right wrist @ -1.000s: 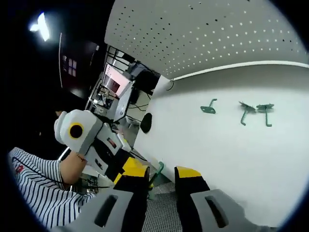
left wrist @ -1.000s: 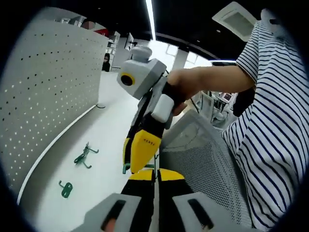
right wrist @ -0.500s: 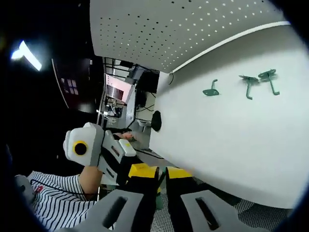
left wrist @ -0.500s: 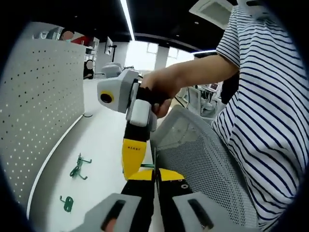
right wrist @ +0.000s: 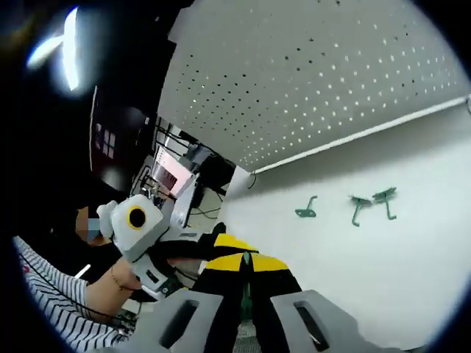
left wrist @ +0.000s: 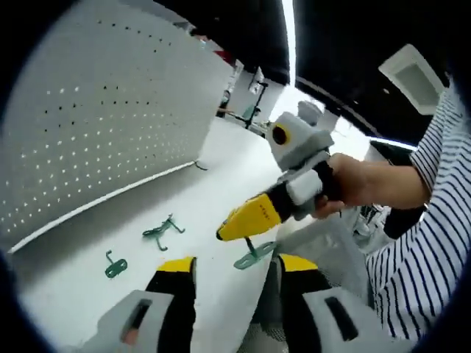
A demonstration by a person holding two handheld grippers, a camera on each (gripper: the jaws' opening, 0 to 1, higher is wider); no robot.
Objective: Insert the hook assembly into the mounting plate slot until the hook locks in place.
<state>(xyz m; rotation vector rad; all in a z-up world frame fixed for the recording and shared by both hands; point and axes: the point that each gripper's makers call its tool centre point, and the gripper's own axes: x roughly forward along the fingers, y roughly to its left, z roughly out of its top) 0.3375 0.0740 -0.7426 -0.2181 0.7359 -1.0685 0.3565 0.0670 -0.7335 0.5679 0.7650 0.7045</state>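
In the left gripper view the left claw (left wrist: 232, 276) stands wide open with nothing between its jaws; just ahead of it the right claw (left wrist: 234, 226) is closed on a green hook assembly (left wrist: 254, 257) above the white surface (left wrist: 213, 198); three more green hooks (left wrist: 163, 232) lie on the surface nearer the pegboard (left wrist: 103, 125); in the right gripper view the right claw (right wrist: 246, 266) is pinched on the hook's green stem (right wrist: 245, 294), well apart from the pegboard (right wrist: 324, 81); no container can be made out.
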